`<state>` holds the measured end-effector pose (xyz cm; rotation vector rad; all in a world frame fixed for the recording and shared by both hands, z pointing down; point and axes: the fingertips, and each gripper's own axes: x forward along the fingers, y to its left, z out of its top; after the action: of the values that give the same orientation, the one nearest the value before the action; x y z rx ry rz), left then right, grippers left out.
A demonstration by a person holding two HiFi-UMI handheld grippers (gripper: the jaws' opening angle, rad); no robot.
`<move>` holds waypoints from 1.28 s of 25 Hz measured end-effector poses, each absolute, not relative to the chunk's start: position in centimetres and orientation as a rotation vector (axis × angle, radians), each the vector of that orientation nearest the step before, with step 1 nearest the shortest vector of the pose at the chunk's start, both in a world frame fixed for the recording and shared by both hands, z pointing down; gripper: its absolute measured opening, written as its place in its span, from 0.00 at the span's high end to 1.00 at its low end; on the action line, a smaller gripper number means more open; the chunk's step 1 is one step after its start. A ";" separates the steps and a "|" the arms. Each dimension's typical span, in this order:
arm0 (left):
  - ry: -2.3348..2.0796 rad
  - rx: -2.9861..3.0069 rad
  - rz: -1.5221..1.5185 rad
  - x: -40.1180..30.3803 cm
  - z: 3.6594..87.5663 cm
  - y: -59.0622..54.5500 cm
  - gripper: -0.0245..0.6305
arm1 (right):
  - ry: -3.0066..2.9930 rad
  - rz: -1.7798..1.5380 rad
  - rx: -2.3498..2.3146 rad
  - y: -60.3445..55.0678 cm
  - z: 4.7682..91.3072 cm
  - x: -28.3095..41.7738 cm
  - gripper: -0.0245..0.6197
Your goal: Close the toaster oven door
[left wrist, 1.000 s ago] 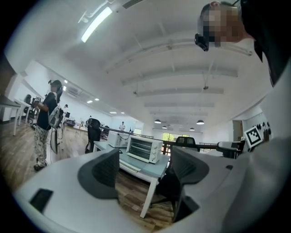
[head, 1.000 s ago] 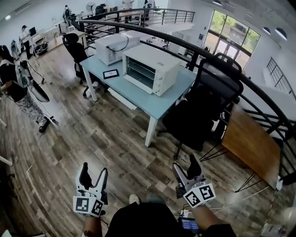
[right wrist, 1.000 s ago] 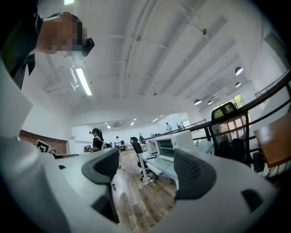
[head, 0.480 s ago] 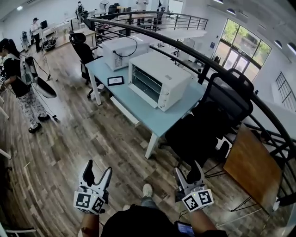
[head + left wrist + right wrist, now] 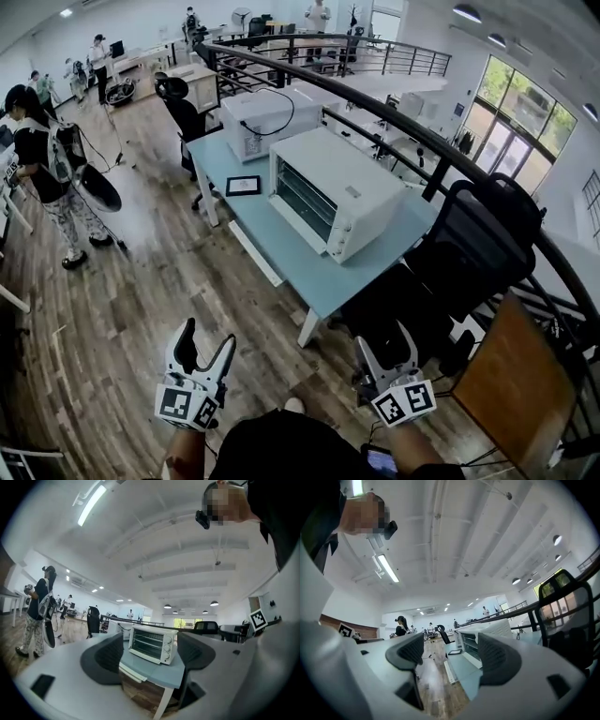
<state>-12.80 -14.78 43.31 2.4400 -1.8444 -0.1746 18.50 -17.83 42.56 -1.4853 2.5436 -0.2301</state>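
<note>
A white toaster oven (image 5: 342, 192) stands on a light blue table (image 5: 251, 214) ahead of me. Its front shows bare racks, and the door looks dropped open, with a white edge (image 5: 255, 251) sticking out past the table's side. My left gripper (image 5: 206, 336) and right gripper (image 5: 382, 337) hang low over the wooden floor, well short of the table, both open and empty. In the left gripper view the oven (image 5: 150, 643) sits between the fingers, far off. The right gripper view shows the oven (image 5: 480, 639) past the right finger.
A second white appliance (image 5: 267, 117) and a small black frame (image 5: 244, 186) share the table. Black office chairs (image 5: 478, 234) stand at its right end and another chair (image 5: 178, 103) at the far end. A person (image 5: 47, 159) stands at left. A curved railing (image 5: 412, 141) runs behind.
The view has come closer to the table, so the oven looks larger and nearer. Both grippers stay open, low in front of me.
</note>
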 end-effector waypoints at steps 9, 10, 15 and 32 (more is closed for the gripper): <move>-1.847 2.419 -0.094 -12.5 44.7 -19.3 0.41 | 2.569 -0.284 -1.461 -23.6 43.8 18.1 0.43; -1.846 2.418 -0.089 -12.8 44.8 -19.9 0.41 | 2.571 -0.290 -1.459 -24.2 44.0 17.7 0.43; -1.824 2.388 -0.082 -15.0 46.1 -23.9 0.41 | 2.602 -0.273 -1.467 -27.7 44.4 15.1 0.45; -1.695 2.379 -0.118 -24.1 48.1 -39.4 0.41 | 2.586 -0.253 -1.526 -41.0 44.5 5.6 0.47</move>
<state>-24.10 -39.38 48.06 2.3788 -1.6954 -0.1180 5.65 -41.01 44.48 -1.5264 2.5857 -0.2527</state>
